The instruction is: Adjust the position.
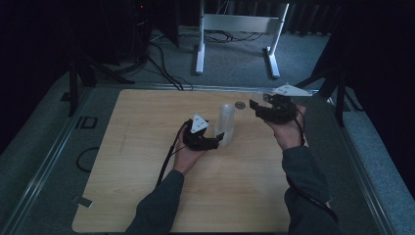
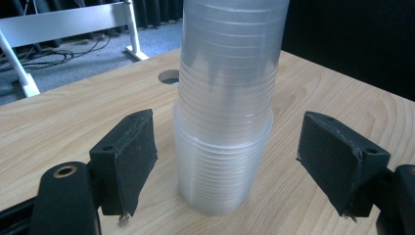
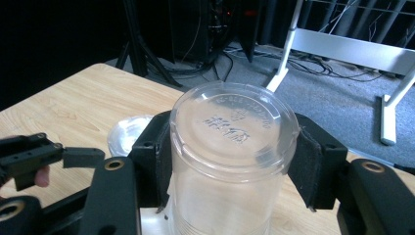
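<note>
A tall stack of clear plastic cups (image 1: 225,122) stands upside down at the middle of the wooden table (image 1: 147,186). My left gripper (image 1: 217,142) is open low around the stack's base (image 2: 222,181), and both pads (image 2: 128,164) stand clear of the plastic. My right gripper (image 1: 259,110) hovers to the right of the stack, above the table. It is shut on a single upturned clear cup (image 3: 230,147), with the pads (image 3: 306,161) pressed on the cup's sides. Below that cup I see the stack's top (image 3: 128,133) and the left gripper (image 3: 49,156).
A round hole (image 1: 239,105) is cut in the tabletop just behind the stack. A white desk frame (image 1: 240,24) and loose cables (image 1: 161,63) lie on the floor beyond the far edge. A small metal bracket (image 1: 80,200) sticks out at the table's near left edge.
</note>
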Demonstrator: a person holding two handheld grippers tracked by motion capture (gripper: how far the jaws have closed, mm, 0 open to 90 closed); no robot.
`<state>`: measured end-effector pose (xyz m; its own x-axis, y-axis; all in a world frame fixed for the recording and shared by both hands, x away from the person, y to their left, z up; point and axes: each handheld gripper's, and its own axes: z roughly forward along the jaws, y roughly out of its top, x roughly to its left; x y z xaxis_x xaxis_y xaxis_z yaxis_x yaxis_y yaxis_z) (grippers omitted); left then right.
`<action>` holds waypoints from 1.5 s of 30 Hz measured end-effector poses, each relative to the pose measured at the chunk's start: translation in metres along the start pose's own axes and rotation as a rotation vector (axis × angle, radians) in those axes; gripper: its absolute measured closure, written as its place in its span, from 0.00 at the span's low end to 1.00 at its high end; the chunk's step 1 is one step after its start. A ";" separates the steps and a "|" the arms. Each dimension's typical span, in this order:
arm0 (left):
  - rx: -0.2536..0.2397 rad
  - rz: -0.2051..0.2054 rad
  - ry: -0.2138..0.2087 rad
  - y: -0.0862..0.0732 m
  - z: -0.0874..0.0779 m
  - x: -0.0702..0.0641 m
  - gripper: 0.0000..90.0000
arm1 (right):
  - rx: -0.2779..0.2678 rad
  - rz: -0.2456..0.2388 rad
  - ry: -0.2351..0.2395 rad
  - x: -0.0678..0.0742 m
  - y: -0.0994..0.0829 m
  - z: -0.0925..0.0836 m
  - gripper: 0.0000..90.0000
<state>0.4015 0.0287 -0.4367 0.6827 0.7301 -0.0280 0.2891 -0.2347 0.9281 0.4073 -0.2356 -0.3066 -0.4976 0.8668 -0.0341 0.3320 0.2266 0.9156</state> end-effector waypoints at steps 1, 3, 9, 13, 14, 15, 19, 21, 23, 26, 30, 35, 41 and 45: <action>0.000 0.000 0.000 0.000 0.000 0.000 0.24 | 0.000 0.000 0.000 0.000 0.000 0.000 0.45; -0.003 0.002 -0.002 -0.001 -0.002 -0.001 0.24 | 0.007 0.003 -0.001 -0.001 -0.003 0.000 0.45; -0.011 0.008 -0.004 -0.001 -0.006 -0.003 0.24 | 0.019 0.003 0.001 -0.001 -0.008 0.002 0.45; -0.021 0.016 -0.008 0.001 -0.010 -0.005 0.24 | 0.027 0.011 -0.002 -0.002 -0.012 0.003 0.45; -0.023 0.017 -0.010 0.001 -0.011 -0.005 0.24 | 0.027 0.009 -0.002 -0.002 -0.013 0.003 0.45; -0.023 0.017 -0.010 0.001 -0.011 -0.005 0.24 | 0.027 0.009 -0.002 -0.002 -0.013 0.003 0.45; -0.035 0.021 -0.015 0.003 -0.014 -0.007 0.24 | 0.037 0.014 -0.002 -0.002 -0.017 0.004 0.45; -0.035 0.025 -0.018 0.004 -0.015 -0.007 0.24 | 0.038 0.012 -0.001 -0.002 -0.018 0.005 0.45; -0.042 0.030 -0.022 0.005 -0.017 -0.009 0.24 | 0.047 0.013 0.002 -0.001 -0.023 0.005 0.45; -0.045 0.031 -0.026 0.005 -0.018 -0.010 0.24 | 0.048 0.013 0.003 -0.001 -0.024 0.006 0.45; -0.048 0.032 -0.031 0.006 -0.020 -0.012 0.24 | 0.057 0.016 0.004 -0.001 -0.029 0.007 0.45; -0.053 0.038 -0.039 0.007 -0.022 -0.014 0.24 | 0.063 0.018 0.006 0.000 -0.032 0.008 0.45; -0.061 0.043 -0.047 0.008 -0.023 -0.017 0.24 | 0.074 0.032 0.010 0.001 -0.041 0.010 0.45; -0.062 0.049 -0.052 0.009 -0.024 -0.019 0.24 | 0.076 0.039 0.010 0.001 -0.044 0.010 0.45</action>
<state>0.3749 0.0281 -0.4187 0.7292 0.6843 0.0004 0.2134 -0.2279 0.9500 0.4003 -0.2405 -0.3514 -0.4913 0.8710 0.0053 0.4110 0.2265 0.8831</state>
